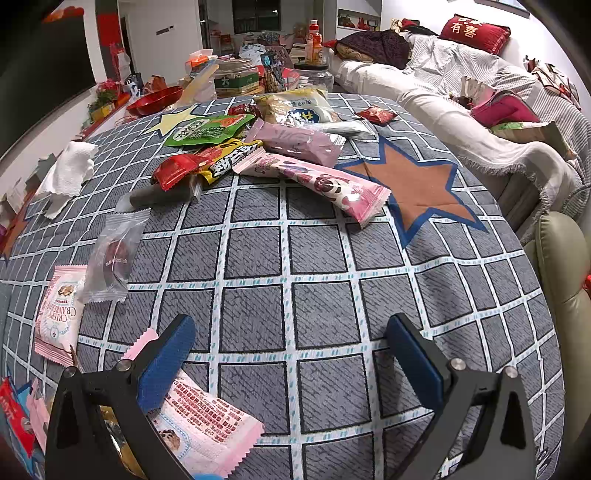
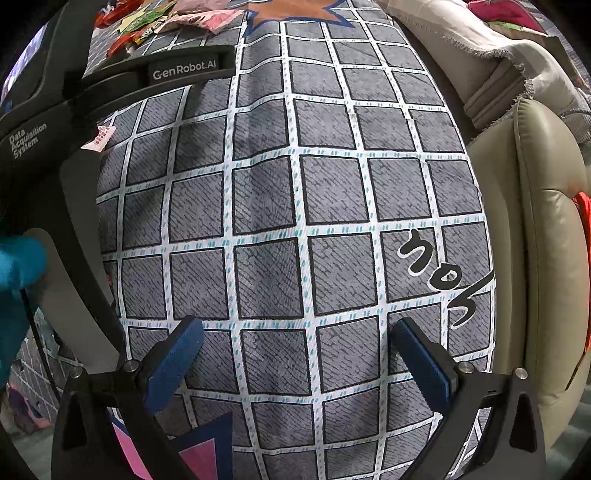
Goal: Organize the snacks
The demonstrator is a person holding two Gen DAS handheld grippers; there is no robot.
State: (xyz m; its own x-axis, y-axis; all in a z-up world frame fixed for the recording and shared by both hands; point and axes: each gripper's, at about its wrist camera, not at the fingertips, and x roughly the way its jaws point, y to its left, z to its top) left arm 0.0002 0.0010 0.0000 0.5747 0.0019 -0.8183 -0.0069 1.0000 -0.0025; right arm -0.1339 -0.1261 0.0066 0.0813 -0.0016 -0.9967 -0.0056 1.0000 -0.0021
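Sofa [image 1: 461,85]: white-covered, along the far side, carrying 1 red cushion [image 1: 474,31].

Tablecloth [image 1: 295,280]: grey with a white grid, covering the whole work surface; 1 brown star patch [image 1: 417,184] edged in blue.

Snack pile [image 1: 266,147]: far centre of the cloth, well ahead of the left gripper. It includes 1 long pink wrapper [image 1: 325,182], 1 mauve pack [image 1: 295,142], 1 green pack [image 1: 207,129], 1 pale bag [image 1: 295,107] and 1 red-and-yellow pack [image 1: 199,164].

Paper towel [image 1: 68,173]: crumpled, far left edge.

Pink packet [image 1: 210,428]: flat on the cloth, directly under the left gripper's left finger.

Cranberry packet [image 1: 59,314]: left of that gripper, with 1 clear wrapper [image 1: 110,254] overlapping its top corner.

Left gripper [image 1: 291,354]: jaws spread wide, holding nothing, bare cloth between them.

Right gripper [image 2: 295,354]: jaws likewise spread and empty, over bare grid cloth, the snack pile far ahead at upper left; the other gripper's black body sits to its left.
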